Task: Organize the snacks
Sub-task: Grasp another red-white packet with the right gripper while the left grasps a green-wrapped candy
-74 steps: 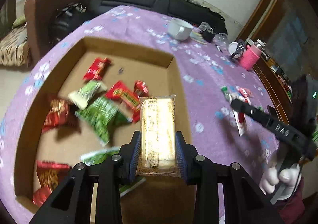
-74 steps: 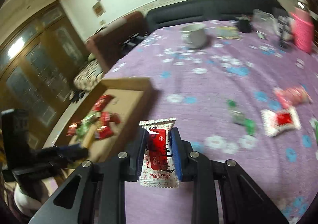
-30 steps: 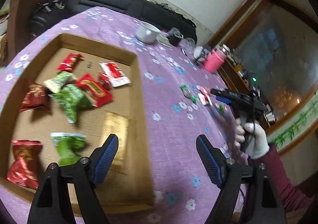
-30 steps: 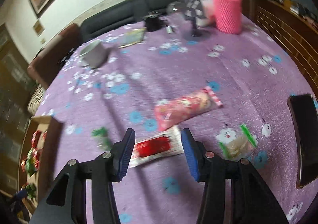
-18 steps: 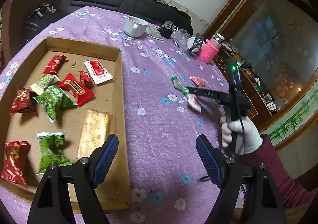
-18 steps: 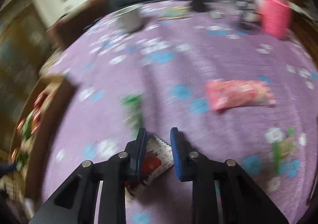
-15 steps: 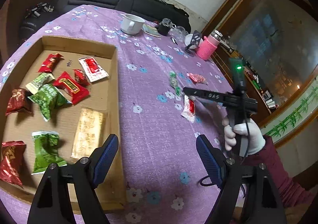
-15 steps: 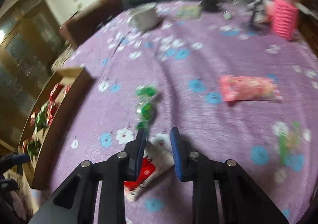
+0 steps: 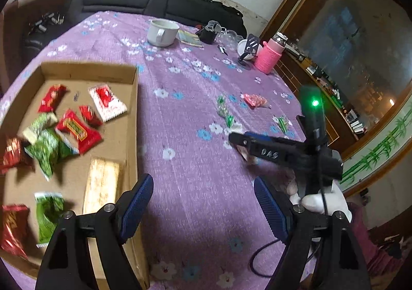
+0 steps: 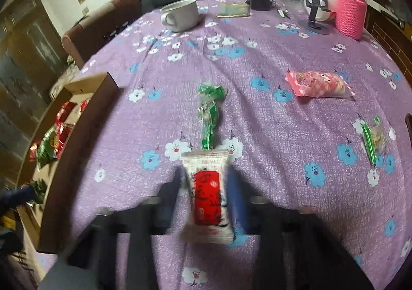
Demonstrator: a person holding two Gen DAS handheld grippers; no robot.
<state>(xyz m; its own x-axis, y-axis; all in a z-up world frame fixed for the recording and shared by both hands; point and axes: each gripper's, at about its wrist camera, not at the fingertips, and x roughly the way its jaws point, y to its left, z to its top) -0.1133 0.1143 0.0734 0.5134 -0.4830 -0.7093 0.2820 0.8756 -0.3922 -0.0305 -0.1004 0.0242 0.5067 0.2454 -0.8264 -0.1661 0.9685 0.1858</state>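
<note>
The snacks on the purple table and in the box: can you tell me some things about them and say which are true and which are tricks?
1. The right gripper holds a red-and-white packet. True.
2. The left gripper is squeezing a snack. False: it is open, with nothing between its fingers.
3. A pink snack packet lies on the tablecloth. True.
4. The cardboard box has no snacks in it. False: red, green and golden packets lie inside.
5. The white mug stands inside the box. False: it stands on the tablecloth at the far side.
</note>
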